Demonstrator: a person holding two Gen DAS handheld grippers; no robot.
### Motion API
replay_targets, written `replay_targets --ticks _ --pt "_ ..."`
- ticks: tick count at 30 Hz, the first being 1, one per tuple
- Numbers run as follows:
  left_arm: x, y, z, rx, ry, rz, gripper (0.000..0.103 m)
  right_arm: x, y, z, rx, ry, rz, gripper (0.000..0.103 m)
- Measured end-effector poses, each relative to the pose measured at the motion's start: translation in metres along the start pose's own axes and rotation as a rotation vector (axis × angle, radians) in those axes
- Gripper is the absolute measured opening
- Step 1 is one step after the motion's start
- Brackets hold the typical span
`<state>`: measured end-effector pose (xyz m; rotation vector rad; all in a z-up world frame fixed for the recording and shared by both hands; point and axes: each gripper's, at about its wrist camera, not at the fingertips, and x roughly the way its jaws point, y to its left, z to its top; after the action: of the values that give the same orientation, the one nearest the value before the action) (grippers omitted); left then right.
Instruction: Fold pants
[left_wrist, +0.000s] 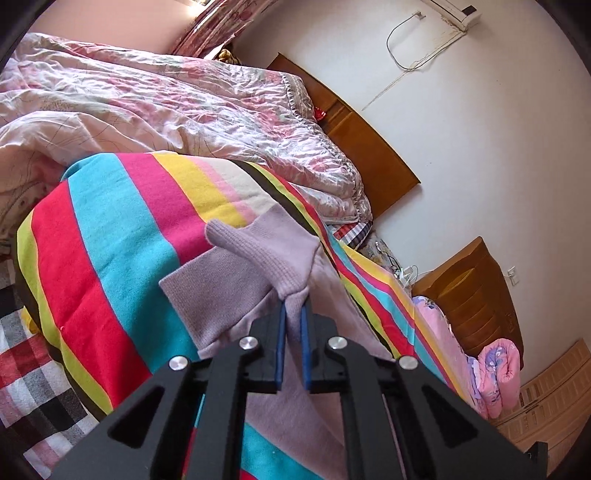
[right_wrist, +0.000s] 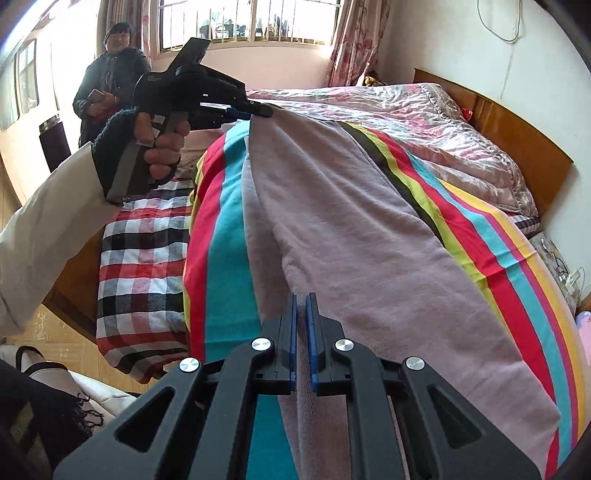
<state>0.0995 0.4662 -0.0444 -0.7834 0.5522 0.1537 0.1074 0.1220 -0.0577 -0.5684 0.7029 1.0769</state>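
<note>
Lilac knit pants (right_wrist: 351, 221) lie lengthwise on a striped blanket (right_wrist: 221, 258) on the bed. In the left wrist view, my left gripper (left_wrist: 294, 308) is shut on a pinch of the pants (left_wrist: 229, 295) near the ribbed leg cuffs (left_wrist: 258, 240), which stand lifted off the blanket. The right wrist view shows that same left gripper (right_wrist: 258, 109) in a hand at the far end, holding the cloth up. My right gripper (right_wrist: 302, 301) is shut on a fold of the pants at the near end, with fabric between its blue pads (right_wrist: 293, 332).
A crumpled floral quilt (left_wrist: 184, 103) fills the bed behind the blanket, before a wooden headboard (left_wrist: 369, 147). A plaid sheet (right_wrist: 140, 266) hangs over the bed's left edge above a wooden floor (right_wrist: 62, 332). A person (right_wrist: 110, 74) stands by the window. A nightstand (left_wrist: 476, 291) stands by the wall.
</note>
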Motion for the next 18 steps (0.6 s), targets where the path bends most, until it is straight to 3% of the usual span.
replay_targets --ticks 3,4,7,10,11,13,15,18 --pt "0.028 0.026 -0.012 -0.016 0.089 0.096 0.009 0.031 0.008 -0.012 -0.021 0.081 0.012 0.009" --pt "0.038 0.038 -0.017 -0.041 0.116 0.09 0.009 0.042 0.011 -0.018 -0.021 0.113 0.02 0.009" --pt "0.033 0.045 -0.02 -0.041 0.092 0.073 0.012 0.042 0.006 -0.024 0.042 0.096 0.052 0.009" --pt "0.021 0.037 -0.017 -0.023 0.069 0.184 0.034 0.033 0.005 -0.026 0.036 0.099 0.105 0.009" --pt "0.016 0.034 -0.017 -0.025 0.053 0.251 0.047 0.028 0.002 -0.026 0.058 0.085 0.123 0.009" --pt "-0.002 0.016 -0.018 0.015 -0.029 0.353 0.052 0.016 -0.011 -0.023 0.127 0.031 0.167 0.009" --pt "-0.012 -0.012 -0.022 0.101 -0.083 0.309 0.075 0.011 -0.025 -0.018 0.196 -0.021 0.177 0.01" --pt "0.003 -0.045 -0.027 0.234 -0.036 0.239 0.083 0.021 -0.031 -0.01 0.226 -0.013 0.153 0.01"
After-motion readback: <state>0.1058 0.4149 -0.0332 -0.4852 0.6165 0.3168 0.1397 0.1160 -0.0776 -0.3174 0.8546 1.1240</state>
